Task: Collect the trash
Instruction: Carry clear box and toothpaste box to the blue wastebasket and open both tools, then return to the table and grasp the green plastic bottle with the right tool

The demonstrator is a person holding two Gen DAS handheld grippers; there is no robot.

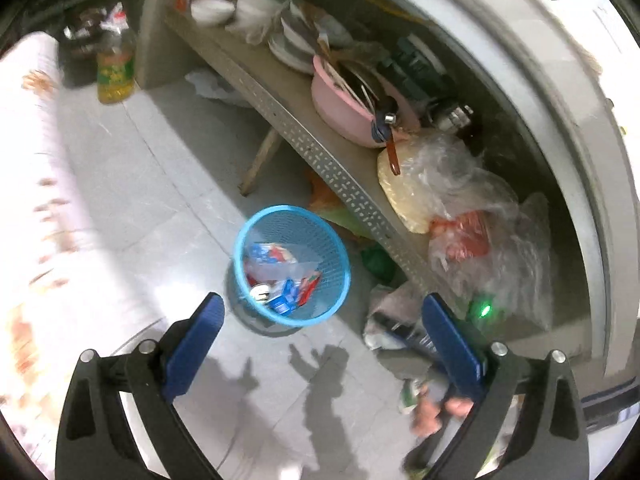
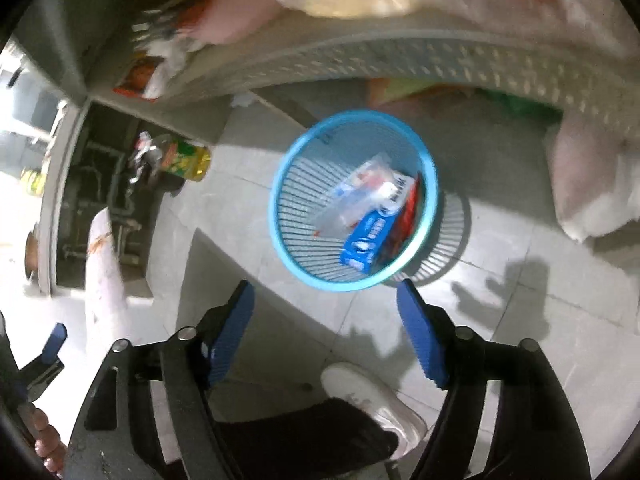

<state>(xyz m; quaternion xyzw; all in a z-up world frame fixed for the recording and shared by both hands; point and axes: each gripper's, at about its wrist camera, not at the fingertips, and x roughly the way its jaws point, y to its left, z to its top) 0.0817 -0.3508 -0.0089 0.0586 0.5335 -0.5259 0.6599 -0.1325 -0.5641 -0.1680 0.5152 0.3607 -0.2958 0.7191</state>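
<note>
Nearest in the right wrist view, the right gripper point(image 2: 326, 292) has its blue fingers point(image 2: 420, 332) spread apart, and nothing is between them. Below it a white shoe point(image 2: 372, 396) and a dark trouser leg point(image 2: 304, 436) of the person stand on the grey tiled floor point(image 2: 248, 216).

In the left wrist view, the left gripper point(image 1: 320, 306) also has its tongs spread wide and empty.

Just beyond both grippers stands the blue mesh basket point(image 1: 256, 224) on the floor. Inside it lies the collected trash: a blue packet point(image 2: 366, 242), a red wrapper point(image 2: 410, 210) and a clear plastic bag point(image 2: 352, 196).

Behind the basket runs a perforated metal shelf point(image 1: 296, 128). On it sit a pink bowl point(image 1: 336, 108) with utensils, some white dishes point(image 1: 256, 0) and crumpled plastic bags point(image 1: 460, 200). Far left on the floor stands a bottle of yellow oil point(image 1: 115, 70).
</note>
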